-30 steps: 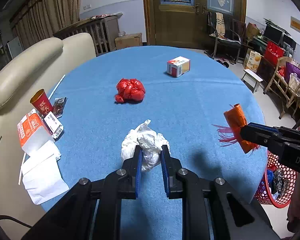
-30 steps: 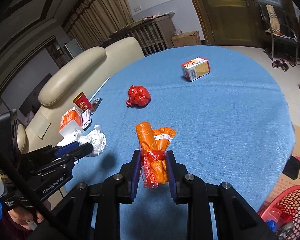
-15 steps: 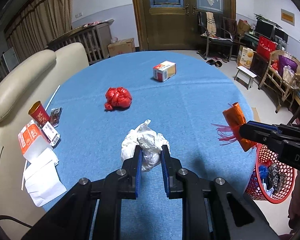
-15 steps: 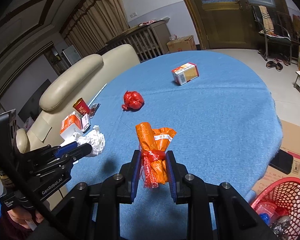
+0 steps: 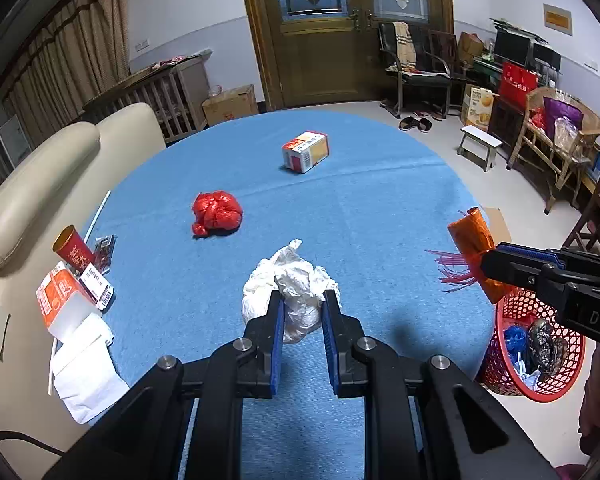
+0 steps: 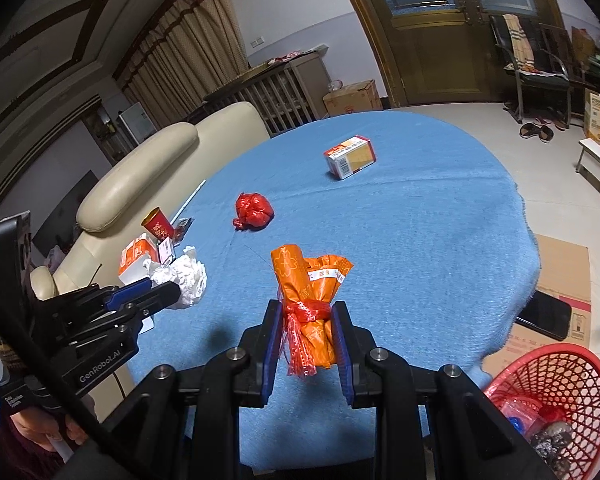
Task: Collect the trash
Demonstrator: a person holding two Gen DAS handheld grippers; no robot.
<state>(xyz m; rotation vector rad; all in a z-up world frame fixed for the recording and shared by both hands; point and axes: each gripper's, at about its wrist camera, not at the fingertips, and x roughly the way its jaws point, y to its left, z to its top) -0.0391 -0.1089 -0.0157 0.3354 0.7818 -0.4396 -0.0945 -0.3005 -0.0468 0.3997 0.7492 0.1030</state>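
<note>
Grippers both loaded: left gripper clamps crumpled white paper; right gripper clamps orange wrapper bundle. Both held above blue table, red basket at its edge.

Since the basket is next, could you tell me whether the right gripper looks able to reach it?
Probably yes: the right gripper, shut on the orange wrapper bundle, hangs near the red basket, with nothing visible between them.
</note>
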